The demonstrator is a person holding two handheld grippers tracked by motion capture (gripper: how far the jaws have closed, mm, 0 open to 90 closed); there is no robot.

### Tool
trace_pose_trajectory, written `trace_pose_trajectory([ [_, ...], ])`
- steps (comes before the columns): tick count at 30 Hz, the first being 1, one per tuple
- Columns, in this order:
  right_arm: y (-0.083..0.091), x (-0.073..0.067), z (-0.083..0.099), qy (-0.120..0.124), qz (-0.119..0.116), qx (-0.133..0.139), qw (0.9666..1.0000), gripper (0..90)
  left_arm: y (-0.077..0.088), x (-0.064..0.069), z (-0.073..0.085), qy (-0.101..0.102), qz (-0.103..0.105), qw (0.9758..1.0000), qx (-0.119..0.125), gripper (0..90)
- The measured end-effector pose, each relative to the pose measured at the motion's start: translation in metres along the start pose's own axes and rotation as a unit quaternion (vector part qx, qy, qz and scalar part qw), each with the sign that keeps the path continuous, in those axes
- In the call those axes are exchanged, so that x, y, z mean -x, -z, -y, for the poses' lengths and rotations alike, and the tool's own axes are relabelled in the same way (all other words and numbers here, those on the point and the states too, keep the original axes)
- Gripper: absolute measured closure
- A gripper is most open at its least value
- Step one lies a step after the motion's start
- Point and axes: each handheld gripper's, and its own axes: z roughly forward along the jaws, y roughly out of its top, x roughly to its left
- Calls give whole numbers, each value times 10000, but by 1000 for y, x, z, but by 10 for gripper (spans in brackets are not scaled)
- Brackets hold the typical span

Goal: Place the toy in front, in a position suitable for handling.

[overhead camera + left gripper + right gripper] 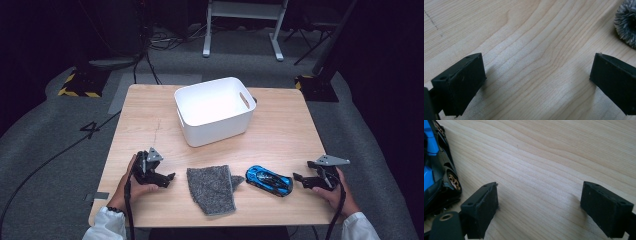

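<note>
A blue and black toy car (pixel 269 180) lies on the wooden table (pixel 280 130) near its front edge, right of centre. A grey fuzzy cloth (pixel 212 189) lies flat just left of the car. A white bin (pixel 214 110) stands empty at the back centre. My left gripper (pixel 166 179) rests on the table left of the cloth, open, with bare wood between its jaws (pixel 537 82); the cloth's edge (pixel 627 23) shows at top right there. My right gripper (pixel 300 180) rests right of the car, open and empty (pixel 539 205); the car's wheel (pixel 453 181) is at the left.
Bare wood lies between the bin and the front objects. Beyond the table are grey carpet, cables, a white frame's legs (pixel 240 30) and black stands with yellow-striped bases (pixel 80 85).
</note>
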Motion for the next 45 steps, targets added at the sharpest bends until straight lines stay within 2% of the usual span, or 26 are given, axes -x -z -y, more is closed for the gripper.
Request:
trace_pose_trajectory([
  [2,0,0,0,2,0,-2,10000,147,1,0,-3,66,2,10000,-26,33],
  [5,0,0,0,3,-1,-1,10000,147,6,-2,-6,173,131,9996,179,231],
  [6,0,0,0,3,0,-1,10000,147,7,-3,-8,193,159,9995,182,221],
  [7,0,0,0,3,0,-1,10000,147,7,-3,-8,193,159,9995,182,171],
  [9,0,0,0,0,1,0,10000,147,16,-2,-16,162,129,9990,402,178],
  [11,0,0,0,-1,4,0,10000,147,20,-1,-19,150,130,9986,491,186],
  [13,1,-1,1,-26,11,0,10000,147,28,1,-28,196,175,9967,773,185],
  [15,1,-1,1,-20,11,-2,10000,147,31,2,-32,246,183,9958,860,202],
  [17,1,-1,1,-22,6,-3,10000,147,40,4,-44,252,55,9932,1133,203],
  [19,1,0,1,10,-10,0,10000,147,43,5,-48,268,3,9925,1192,203],
  [22,0,0,0,12,-15,2,10000,147,51,5,-60,366,-6,9883,1480,202],
  [23,0,0,0,12,-15,2,10000,147,51,5,-63,399,-23,9876,1520,202],
  [24,0,0,0,13,-15,2,10000,147,53,5,-69,408,-127,9876,1508,201],
  [25,0,0,0,12,-15,2,10000,147,53,5,-77,543,-200,9856,1591,200],
  [26,0,0,0,12,-15,2,10000,147,53,5,-77,543,-200,9856,1591,200],
  [29,0,0,0,14,-16,2,10000,147,57,4,-96,750,-396,9801,1792,198],
  [30,0,0,0,16,-14,2,10000,147,57,4,-96,750,-396,9801,1792,198],
  [31,0,0,0,12,-17,2,10000,147,61,3,-105,835,-432,9779,1868,198],
  [32,0,0,0,12,-17,2,10000,147,61,3,-105,835,-432,9779,1868,198],
  [35,0,0,0,13,-16,3,10000,147,66,2,-117,832,-477,9754,1985,197],
  [37,0,0,0,13,-16,3,10000,147,67,1,-124,869,-514,9728,2084,197],
  [39,0,0,0,12,-15,3,10000,147,64,-2,-133,912,-385,9713,2163,193],
  [42,0,0,0,15,-16,2,10000,147,58,-3,-140,922,-394,9729,2086,192],
  [43,0,0,0,14,-15,3,10000,147,55,-4,-143,957,-295,9732,2070,192],
  [44,0,0,0,12,-17,3,10000,147,48,-8,-148,1028,-226,9718,2112,192],
  [45,0,0,0,16,-16,2,10000,147,45,-11,-151,1073,-216,9718,2087,192],
])
